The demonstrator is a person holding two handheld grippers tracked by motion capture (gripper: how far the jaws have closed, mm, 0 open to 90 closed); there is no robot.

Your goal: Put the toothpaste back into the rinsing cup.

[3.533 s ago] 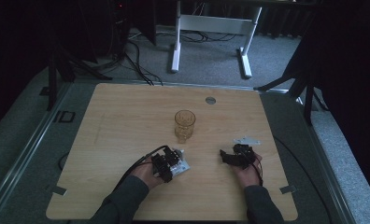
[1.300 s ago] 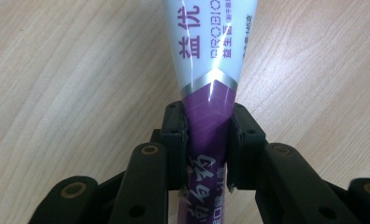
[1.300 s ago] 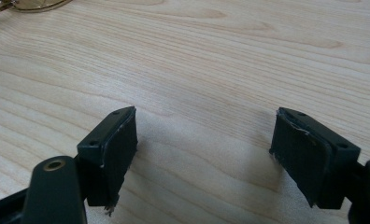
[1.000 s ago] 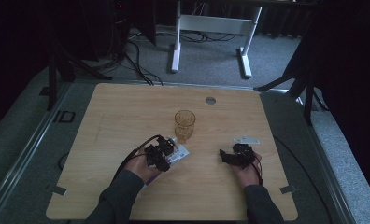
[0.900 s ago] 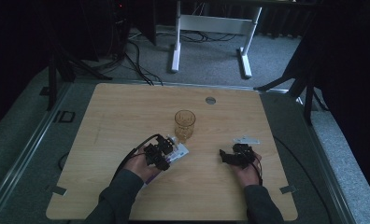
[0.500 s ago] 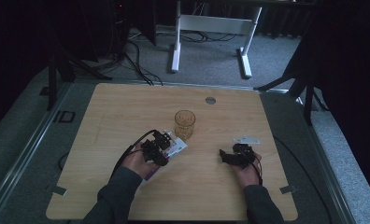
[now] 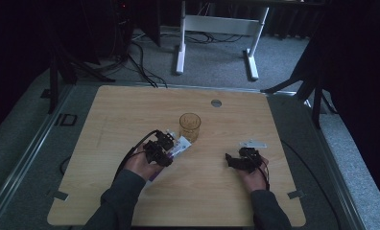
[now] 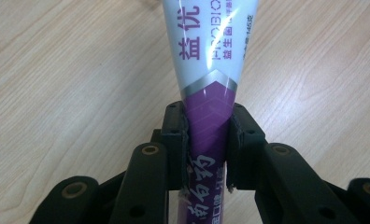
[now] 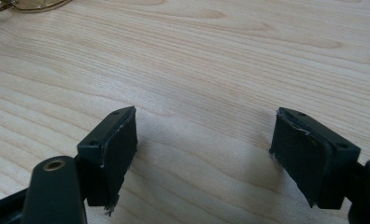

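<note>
The tube [image 8: 206,79] is white at its wide flat end and purple lower down, with a silver band between the two colours and printed characters on it. You hold it in your left gripper [image 8: 206,140], and both black pads press on the purple part from the two sides, so the jaws are clamped on it. In the left gripper view the white end points away from the camera, over the bare wood. In the high view you see the tube [image 7: 181,145] at the tip of your left gripper [image 7: 166,148], and its white end reaches toward the glass [image 7: 190,126]. The tube end is just beside the foot of the glass; I cannot tell if they touch.

The glass is amber and stands upright near the middle of the table [image 7: 130,110]. A small round grey cap [image 7: 216,103] sits in the table top, farther back from you, behind the glass.

Your right gripper [image 7: 236,162] is well apart from the tube, at the right side of the table, and your right hand [image 7: 252,175] rests low there. In the right gripper view its two jaws stand wide apart with only wood grain between them, so the right gripper [image 9: 204,144] holds nothing. The rim of the glass [image 9: 29,4] appears at the top left corner of that view.
</note>
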